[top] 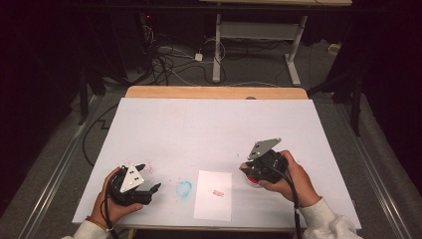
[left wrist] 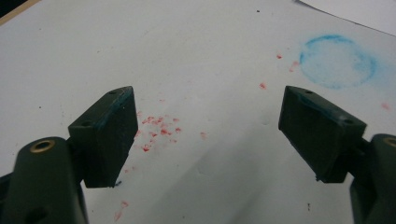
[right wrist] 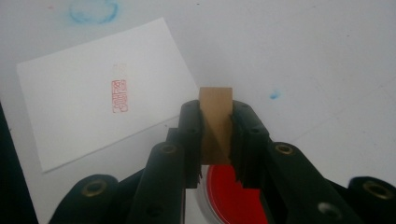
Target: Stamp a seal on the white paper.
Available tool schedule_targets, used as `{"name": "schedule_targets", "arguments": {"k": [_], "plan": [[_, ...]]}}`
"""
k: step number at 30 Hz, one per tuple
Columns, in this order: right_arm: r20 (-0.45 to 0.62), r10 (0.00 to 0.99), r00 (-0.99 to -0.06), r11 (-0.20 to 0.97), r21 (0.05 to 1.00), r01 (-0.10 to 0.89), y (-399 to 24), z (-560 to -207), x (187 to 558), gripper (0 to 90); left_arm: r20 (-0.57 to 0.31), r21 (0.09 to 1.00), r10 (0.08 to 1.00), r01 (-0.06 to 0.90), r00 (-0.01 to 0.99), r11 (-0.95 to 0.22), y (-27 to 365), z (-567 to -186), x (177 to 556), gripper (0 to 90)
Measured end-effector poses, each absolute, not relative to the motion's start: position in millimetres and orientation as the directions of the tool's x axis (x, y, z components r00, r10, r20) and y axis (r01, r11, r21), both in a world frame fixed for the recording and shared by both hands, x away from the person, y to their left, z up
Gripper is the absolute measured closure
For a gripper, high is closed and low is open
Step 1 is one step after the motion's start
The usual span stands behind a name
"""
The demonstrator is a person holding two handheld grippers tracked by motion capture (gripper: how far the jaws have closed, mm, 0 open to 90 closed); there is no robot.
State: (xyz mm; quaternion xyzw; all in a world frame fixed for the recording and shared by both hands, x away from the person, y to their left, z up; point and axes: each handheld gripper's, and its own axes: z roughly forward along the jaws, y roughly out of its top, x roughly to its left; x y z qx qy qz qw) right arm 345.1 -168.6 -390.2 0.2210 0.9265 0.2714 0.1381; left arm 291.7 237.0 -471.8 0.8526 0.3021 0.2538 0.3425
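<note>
A white sheet of paper (top: pixel 213 194) lies near the table's front edge with a small red stamp mark (top: pixel 218 192) on it; the paper (right wrist: pixel 102 88) and its red mark (right wrist: pixel 119 95) also appear in the right gripper view. My right gripper (right wrist: pixel 216 135) is shut on a tan wooden stamp block (right wrist: pixel 215 122), held right above a round red ink pad (right wrist: pixel 231 198). In the high view the right gripper (top: pixel 255 172) is right of the paper, over the ink pad (top: pixel 250 179). My left gripper (top: pixel 149 179) rests at the front left, open and empty, jaws wide apart (left wrist: pixel 205 135).
A blue ring stain (top: pixel 184 188) lies between the left gripper and the paper, also the blue ring stain (left wrist: pixel 337 60) ahead of the left jaws. Red ink specks (left wrist: pixel 159 128) dot the white tabletop (top: pixel 209 129). A desk frame and cables stand on the floor beyond.
</note>
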Motion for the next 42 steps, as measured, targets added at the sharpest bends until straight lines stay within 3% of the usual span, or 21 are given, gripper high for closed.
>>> {"name": "schedule_targets", "arguments": {"k": [16,42], "plan": [[-0.138,0.571,-0.809,0.749,0.491,0.445,-197.5,-406.1,361.6,75.5,0.228,0.735,0.694,0.347,0.683,-0.583,239.2,-472.3,291.1,19.1],[-0.127,0.556,-0.821,0.780,0.420,0.463,-193.1,-421.5,367.3,75.3,0.234,0.729,0.692,0.347,0.683,-0.590,240.1,-473.3,289.0,19.2]]}}
